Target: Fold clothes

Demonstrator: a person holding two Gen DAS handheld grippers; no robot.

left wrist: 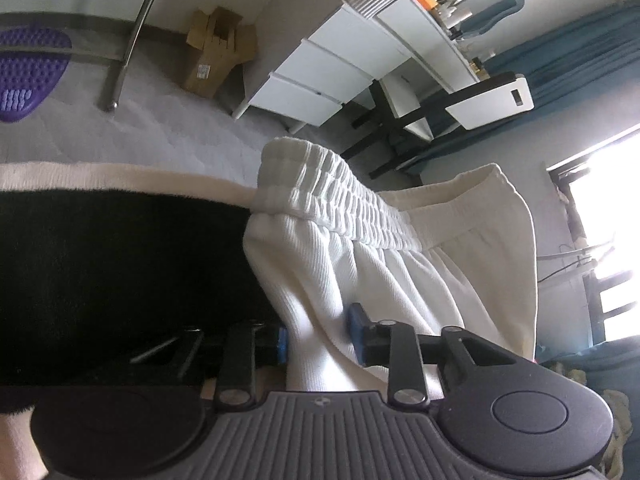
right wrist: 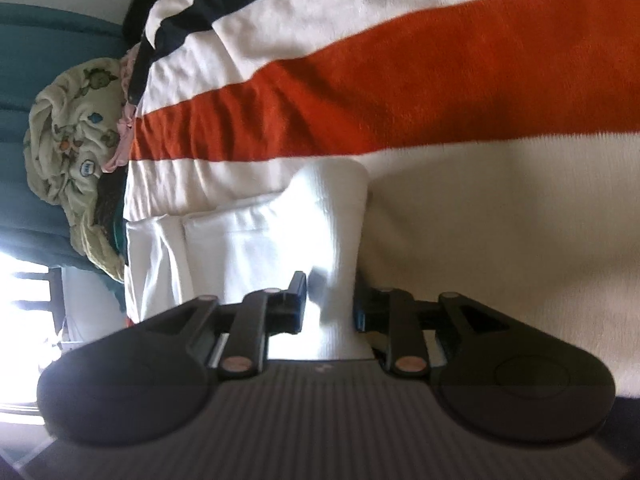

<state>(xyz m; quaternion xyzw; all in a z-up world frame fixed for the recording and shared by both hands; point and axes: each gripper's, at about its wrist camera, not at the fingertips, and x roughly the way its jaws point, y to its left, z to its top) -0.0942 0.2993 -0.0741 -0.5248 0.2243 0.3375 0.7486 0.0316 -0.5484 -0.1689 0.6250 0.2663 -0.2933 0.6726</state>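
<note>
The white shorts (left wrist: 360, 264) are pinched by the left gripper (left wrist: 322, 338) below the gathered waistband, lifted off the striped blanket (left wrist: 100, 264), with open floor (left wrist: 180, 136) beyond its edge. Only the right wrist view shows the right gripper (right wrist: 330, 304) clamped on ribbed fabric, flat blanket around.

Left wrist view: the purple mat (left wrist: 28, 72) is cut off at the left edge, approx. half shows. The white garment (left wrist: 384, 264) goes down behind the left claw (left wrist: 320, 340), so its lower part is hidden. Right wrist view: the striped blanket (right wrist: 400, 80) looks blurred. Window at lower left is overexposed, no detail.
</note>
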